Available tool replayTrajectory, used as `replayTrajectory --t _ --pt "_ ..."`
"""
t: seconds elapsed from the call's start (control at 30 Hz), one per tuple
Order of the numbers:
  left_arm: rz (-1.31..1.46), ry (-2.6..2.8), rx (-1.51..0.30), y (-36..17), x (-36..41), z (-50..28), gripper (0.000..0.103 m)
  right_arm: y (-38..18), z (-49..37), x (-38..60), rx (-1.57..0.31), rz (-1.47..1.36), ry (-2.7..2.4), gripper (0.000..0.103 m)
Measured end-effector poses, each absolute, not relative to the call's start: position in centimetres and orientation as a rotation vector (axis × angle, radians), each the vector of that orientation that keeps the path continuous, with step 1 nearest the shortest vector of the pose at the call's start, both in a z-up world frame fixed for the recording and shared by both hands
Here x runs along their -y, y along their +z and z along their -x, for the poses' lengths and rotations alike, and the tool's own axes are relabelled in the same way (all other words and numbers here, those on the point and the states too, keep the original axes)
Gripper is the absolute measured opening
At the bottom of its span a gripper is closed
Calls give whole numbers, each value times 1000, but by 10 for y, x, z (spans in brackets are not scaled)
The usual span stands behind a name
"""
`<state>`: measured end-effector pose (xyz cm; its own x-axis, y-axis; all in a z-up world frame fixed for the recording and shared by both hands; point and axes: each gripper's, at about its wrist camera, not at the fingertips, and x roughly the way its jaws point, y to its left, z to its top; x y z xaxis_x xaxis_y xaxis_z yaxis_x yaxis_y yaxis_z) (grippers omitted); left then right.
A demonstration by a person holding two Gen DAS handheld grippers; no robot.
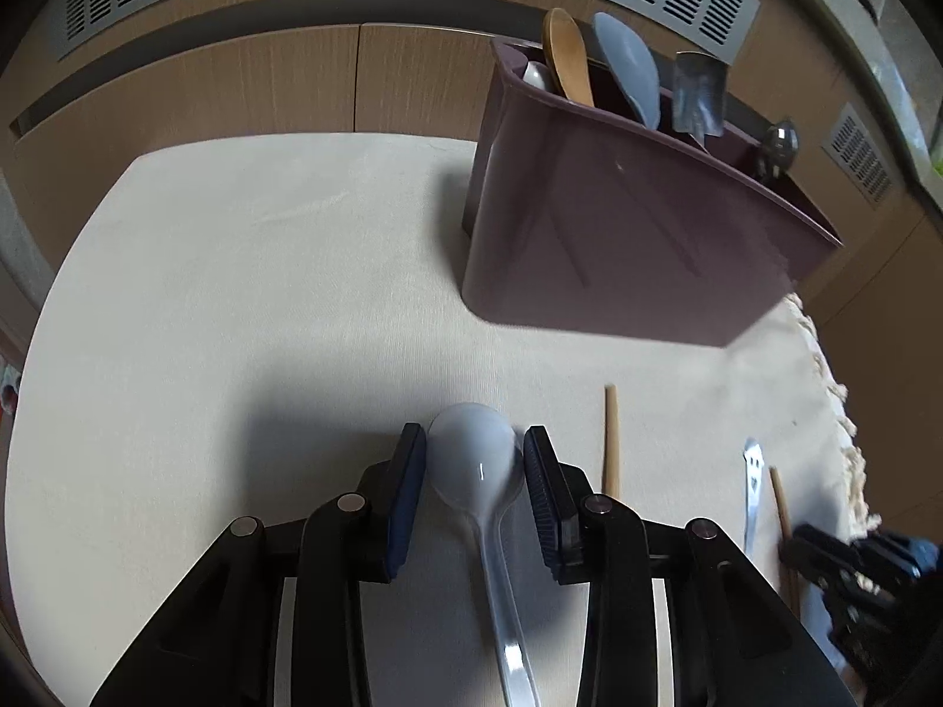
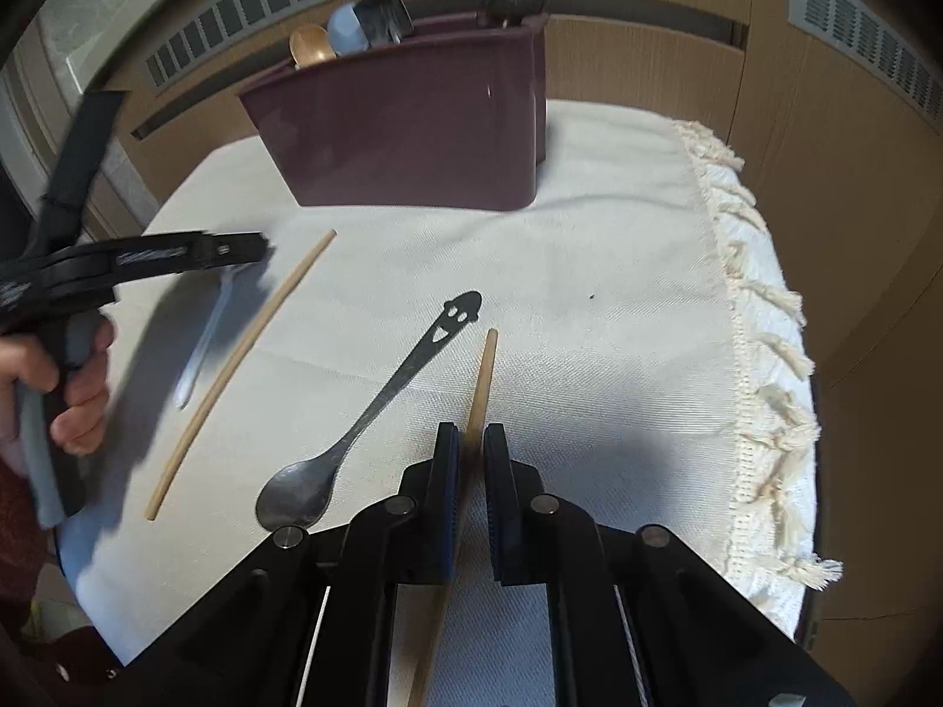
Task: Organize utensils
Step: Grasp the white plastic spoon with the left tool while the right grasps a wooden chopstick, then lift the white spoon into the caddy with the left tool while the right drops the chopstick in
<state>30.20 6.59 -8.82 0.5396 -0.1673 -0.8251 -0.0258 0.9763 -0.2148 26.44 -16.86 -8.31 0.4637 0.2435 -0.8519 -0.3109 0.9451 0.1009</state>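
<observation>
The left hand-held gripper (image 1: 474,459) points steeply down at the worktop (image 1: 236,294), its jaws spread to either side of the bowl of a translucent white plastic spoon (image 1: 474,465). Both pads sit right at the bowl's edges, though whether they press on it cannot be told; the handle runs back beneath the gripper body. A person's hand (image 2: 76,389) wraps its grip.

The right hand-held gripper (image 2: 471,442) also tilts steeply down, its jaws drawn nearly together around a wooden chopstick (image 2: 484,377). The left pad seems to touch the stick, with a sliver of gap at the right pad. The stick's tip reaches forward past the fingers.

Just left of this gripper lies a metal spoon (image 2: 353,430) with a smiling face cut into its handle end. Further left lies a second chopstick (image 2: 247,359).

Well ahead of both grippers stands a dark plum utensil holder (image 1: 619,224), divided into compartments. In it stand a wooden spoon (image 1: 566,53), a grey-blue spoon (image 1: 630,70), a flat metal utensil (image 1: 698,94) and a dark rounded spoon (image 1: 778,144).

A cream fringed cloth (image 2: 648,271) covers the worktop.
</observation>
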Motion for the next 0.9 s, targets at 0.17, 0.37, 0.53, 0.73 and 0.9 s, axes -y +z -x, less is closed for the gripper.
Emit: replayTrajectory --t 0.17,0.37,0.53,0.73,0.9 --pt "225 -124 -970 -77 -69 -264 35 -85 -274 162 -1021 96 332 11" --pt "177 -147 -903 -50 -53 -235 35 -86 -275 138 -991 270 286 11" --pt "174 -177 -882 -38 -46 -225 35 -83 -268 139 -980 272 281 5" --pt "191 -195 -877 -34 -45 -218 35 -62 -253 149 -918 205 311 5" --pt "229 -209 -889 -36 -50 -213 35 -40 -241 157 -853 138 343 5"
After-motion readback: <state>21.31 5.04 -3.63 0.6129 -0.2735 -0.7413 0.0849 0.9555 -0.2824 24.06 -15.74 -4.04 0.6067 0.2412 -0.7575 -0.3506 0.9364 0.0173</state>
